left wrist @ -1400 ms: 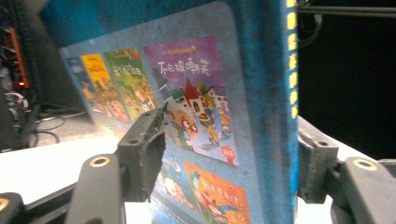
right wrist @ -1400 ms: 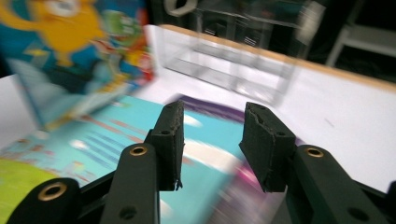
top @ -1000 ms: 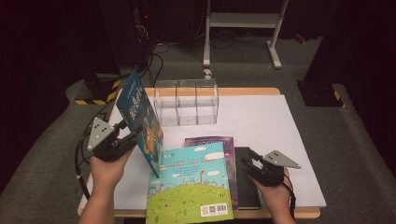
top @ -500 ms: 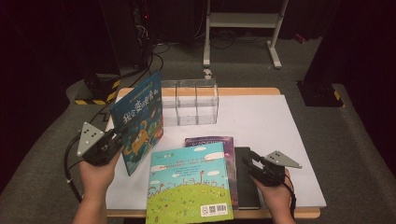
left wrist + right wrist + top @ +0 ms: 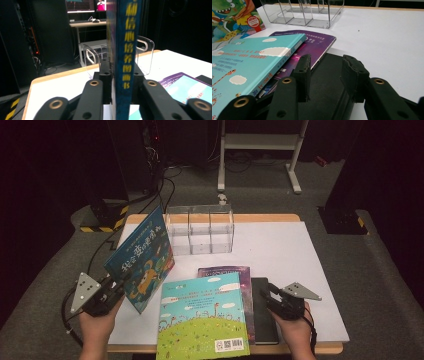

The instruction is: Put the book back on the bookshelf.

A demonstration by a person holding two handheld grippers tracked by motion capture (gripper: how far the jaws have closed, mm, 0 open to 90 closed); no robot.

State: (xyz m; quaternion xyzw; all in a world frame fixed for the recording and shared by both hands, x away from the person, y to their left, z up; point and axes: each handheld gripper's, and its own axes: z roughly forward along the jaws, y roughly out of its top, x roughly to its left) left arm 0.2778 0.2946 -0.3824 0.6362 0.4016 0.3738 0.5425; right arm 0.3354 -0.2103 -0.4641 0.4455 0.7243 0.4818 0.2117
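Observation:
My left gripper (image 5: 116, 289) is shut on the lower edge of a blue picture book (image 5: 141, 258), held upright and tilted at the table's left; its spine (image 5: 125, 60) stands between the jaws in the left gripper view. A teal picture book (image 5: 202, 319) lies on a purple book (image 5: 227, 271), with a black book (image 5: 262, 310) beside them at the front. My right gripper (image 5: 266, 297) stands open over the black book (image 5: 327, 82), nothing between its fingers. A clear plastic divider rack (image 5: 200, 229) stands at the back middle.
The white table top (image 5: 290, 255) stretches free to the right of the books and the rack. A metal stand (image 5: 260, 150) and cables lie on the dark floor beyond the table's far edge.
My left gripper has drawn back toward the front left with the blue book, and the book has swung from edge-on to showing its cover. The right gripper has stayed put.

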